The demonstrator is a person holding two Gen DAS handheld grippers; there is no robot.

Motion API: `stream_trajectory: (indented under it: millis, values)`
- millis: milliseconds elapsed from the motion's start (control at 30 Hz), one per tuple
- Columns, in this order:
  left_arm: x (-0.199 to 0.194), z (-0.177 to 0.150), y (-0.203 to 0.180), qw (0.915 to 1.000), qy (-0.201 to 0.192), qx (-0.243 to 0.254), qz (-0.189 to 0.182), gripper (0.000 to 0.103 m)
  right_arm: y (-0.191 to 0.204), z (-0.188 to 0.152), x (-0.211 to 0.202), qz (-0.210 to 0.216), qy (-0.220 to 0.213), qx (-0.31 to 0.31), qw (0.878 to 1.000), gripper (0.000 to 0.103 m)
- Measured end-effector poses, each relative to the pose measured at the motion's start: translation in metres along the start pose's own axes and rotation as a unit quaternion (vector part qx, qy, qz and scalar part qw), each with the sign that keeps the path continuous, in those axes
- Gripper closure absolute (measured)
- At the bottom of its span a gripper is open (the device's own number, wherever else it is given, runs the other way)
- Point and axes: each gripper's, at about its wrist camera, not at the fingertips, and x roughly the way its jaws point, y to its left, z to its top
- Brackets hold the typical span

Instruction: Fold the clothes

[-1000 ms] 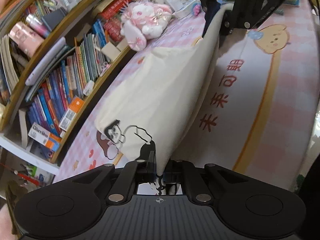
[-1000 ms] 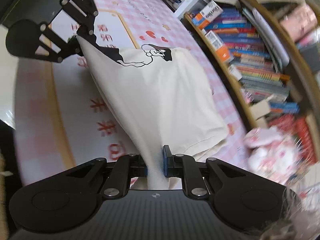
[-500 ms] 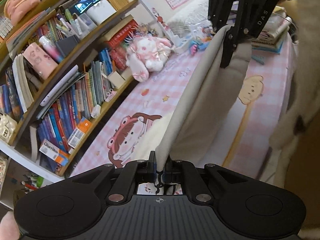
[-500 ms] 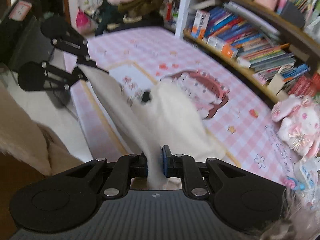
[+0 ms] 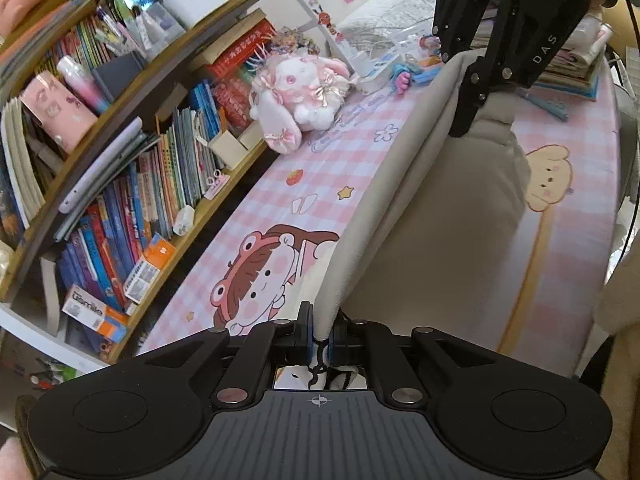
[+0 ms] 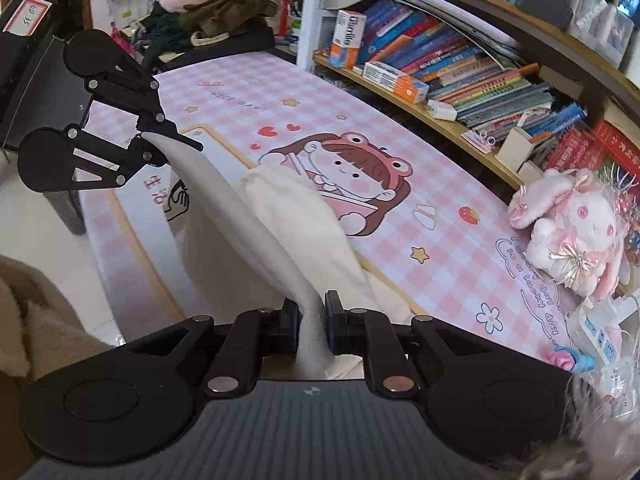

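Observation:
A cream T-shirt (image 5: 432,208) with a black cartoon print hangs stretched between my two grippers above the pink checked table mat (image 5: 320,168). My left gripper (image 5: 320,338) is shut on one end of its top edge. My right gripper (image 6: 312,320) is shut on the other end. In the left wrist view the right gripper (image 5: 466,120) shows at the far end of the shirt. In the right wrist view the left gripper (image 6: 160,140) shows at the far end, and the shirt (image 6: 288,224) droops, its lower part resting on the mat (image 6: 440,216).
A bookshelf (image 5: 120,184) full of books runs along the table's far side. A pink plush rabbit (image 5: 300,96) sits on the mat beside it, with small toys and stacked books (image 5: 572,68) at that end. A pile of dark clothes (image 6: 216,20) lies beyond the other end.
Both grippers have lifted the shirt off the mat and pulled it taut between them. It lay flat a second ago and now hangs, uncovering the frog-hat girl picture.

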Motion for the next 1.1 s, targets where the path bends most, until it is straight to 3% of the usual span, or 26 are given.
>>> stream_trajectory:
  millis: [467, 633, 700, 800, 867, 900, 967, 1033, 1100]
  values:
    - [0.069, -0.001, 0.023, 0.9975, 0.042, 0.025, -0.05, 0.087, -0.048, 0.018, 0.056, 0.017, 0.036, 0.017, 0.999, 0.091]
    - [0.092, -0.01, 0.033, 0.9969, 0.06, 0.035, -0.037, 0.05, -0.065, 0.019, 0.094, 0.026, 0.069, 0.018, 0.997, 0.09]
    - [0.092, -0.013, 0.038, 0.9966, 0.064, 0.043, -0.028, 0.043, -0.069, 0.018, 0.109, 0.028, 0.081, 0.021, 0.996, 0.089]
    - [0.088, -0.019, 0.047, 0.9964, 0.068, 0.049, -0.014, 0.042, -0.075, 0.014, 0.123, 0.025, 0.083, 0.035, 0.996, 0.086]
    - [0.082, -0.027, 0.057, 0.9975, 0.064, 0.023, -0.016, 0.042, -0.078, 0.012, 0.127, 0.009, 0.074, 0.046, 0.996, 0.074]
    - [0.079, -0.032, 0.064, 0.9979, 0.06, -0.006, -0.024, 0.042, -0.08, 0.011, 0.129, 0.0, 0.069, 0.052, 0.996, 0.061]
    - [0.072, -0.043, 0.082, 0.9928, 0.048, -0.097, -0.052, 0.042, -0.088, 0.007, 0.132, -0.023, 0.056, 0.089, 0.994, 0.057]
    - [0.068, -0.057, 0.096, 0.9752, 0.027, -0.2, -0.09, 0.042, -0.095, 0.003, 0.131, -0.043, 0.039, 0.135, 0.989, 0.054]
    - [0.066, -0.071, 0.106, 0.9447, 0.001, -0.299, -0.133, 0.042, -0.099, -0.001, 0.123, -0.073, 0.019, 0.177, 0.981, 0.051]
